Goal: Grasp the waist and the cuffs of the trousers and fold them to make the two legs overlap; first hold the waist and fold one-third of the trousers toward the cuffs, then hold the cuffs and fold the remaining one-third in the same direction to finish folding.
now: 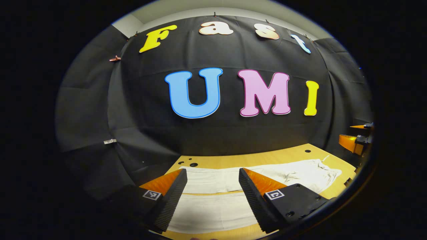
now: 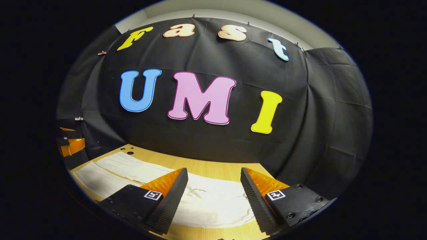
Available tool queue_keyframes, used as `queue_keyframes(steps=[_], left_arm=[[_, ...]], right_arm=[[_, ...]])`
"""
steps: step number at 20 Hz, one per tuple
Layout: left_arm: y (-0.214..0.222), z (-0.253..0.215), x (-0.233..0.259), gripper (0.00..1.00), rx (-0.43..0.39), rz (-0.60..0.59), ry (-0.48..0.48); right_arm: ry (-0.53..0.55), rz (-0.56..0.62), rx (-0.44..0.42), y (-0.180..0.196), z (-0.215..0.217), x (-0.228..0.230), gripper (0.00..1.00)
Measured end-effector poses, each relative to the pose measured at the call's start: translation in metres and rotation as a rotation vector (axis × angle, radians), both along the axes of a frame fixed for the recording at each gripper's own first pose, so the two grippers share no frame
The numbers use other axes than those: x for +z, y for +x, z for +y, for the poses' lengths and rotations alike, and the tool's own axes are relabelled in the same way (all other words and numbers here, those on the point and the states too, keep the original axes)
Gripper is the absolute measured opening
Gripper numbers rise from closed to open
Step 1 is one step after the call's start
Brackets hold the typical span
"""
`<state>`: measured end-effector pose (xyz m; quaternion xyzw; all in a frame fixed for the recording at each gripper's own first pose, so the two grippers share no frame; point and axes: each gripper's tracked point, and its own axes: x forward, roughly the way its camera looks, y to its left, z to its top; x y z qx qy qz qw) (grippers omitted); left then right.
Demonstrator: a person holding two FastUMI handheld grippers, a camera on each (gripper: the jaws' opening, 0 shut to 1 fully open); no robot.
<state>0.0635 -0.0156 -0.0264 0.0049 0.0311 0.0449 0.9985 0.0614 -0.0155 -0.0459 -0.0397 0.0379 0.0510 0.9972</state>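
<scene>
White trousers [image 1: 213, 196] lie flat on the wooden table [image 1: 253, 156], the two legs side by side with a strip of wood between them, the waist off to the right [image 1: 320, 173]. My left gripper [image 1: 212, 178] hovers open above the leg end, nothing between its fingers. In the right gripper view the trousers [image 2: 206, 200] stretch away to the left from the wrinkled waist part. My right gripper [image 2: 214, 176] is open above that waist part, holding nothing. The right gripper [image 1: 357, 138] shows at the far right of the left gripper view, and the left gripper [image 2: 68, 141] at the far left of the right gripper view.
The table has small round holes near its back edge [image 1: 193, 164]. Black cloth walls close in behind and on both sides [image 2: 320, 133]. Bare wood lies behind the trousers [image 2: 213, 168] and along the front edge.
</scene>
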Motion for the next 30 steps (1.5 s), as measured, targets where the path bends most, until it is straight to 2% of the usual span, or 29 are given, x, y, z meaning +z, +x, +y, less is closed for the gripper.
queue_keyframes(steps=[3, 6, 11, 16, 23, 25, 28, 30], left_arm=[[0.003, 0.005, -0.001, 0.97, 0.021, 0.008, 0.003], [0.003, 0.01, -0.002, 0.97, 0.017, 0.017, 0.045], [0.0, 0.016, -0.012, 0.98, -0.012, 0.051, 0.097], [-0.014, 0.036, -0.044, 0.98, -0.003, 0.147, 0.105], [-0.038, 0.083, -0.114, 0.98, 0.189, 0.298, -0.058], [-0.045, 0.089, -0.129, 0.98, 0.225, 0.329, -0.064], [-0.058, 0.097, -0.146, 0.98, 0.245, 0.369, -0.021], [-0.064, 0.102, -0.158, 0.98, 0.269, 0.405, -0.013]], right_arm=[[-0.016, 0.005, 0.028, 0.007, 0.0, -0.005, 0.97], [-0.082, -0.001, 0.076, 0.021, -0.007, -0.009, 0.97], [-0.265, 0.01, 0.169, 0.049, -0.033, -0.027, 0.97], [-0.529, 0.021, 0.336, 0.066, -0.048, -0.057, 0.97], [-0.858, 0.173, 0.639, 0.065, -0.075, -0.158, 0.97], [-0.924, 0.247, 0.71, 0.061, -0.09, -0.189, 0.97], [-0.996, 0.388, 0.793, 0.048, -0.114, -0.228, 0.97], [-1.063, 0.431, 0.845, 0.044, -0.127, -0.243, 0.97]])
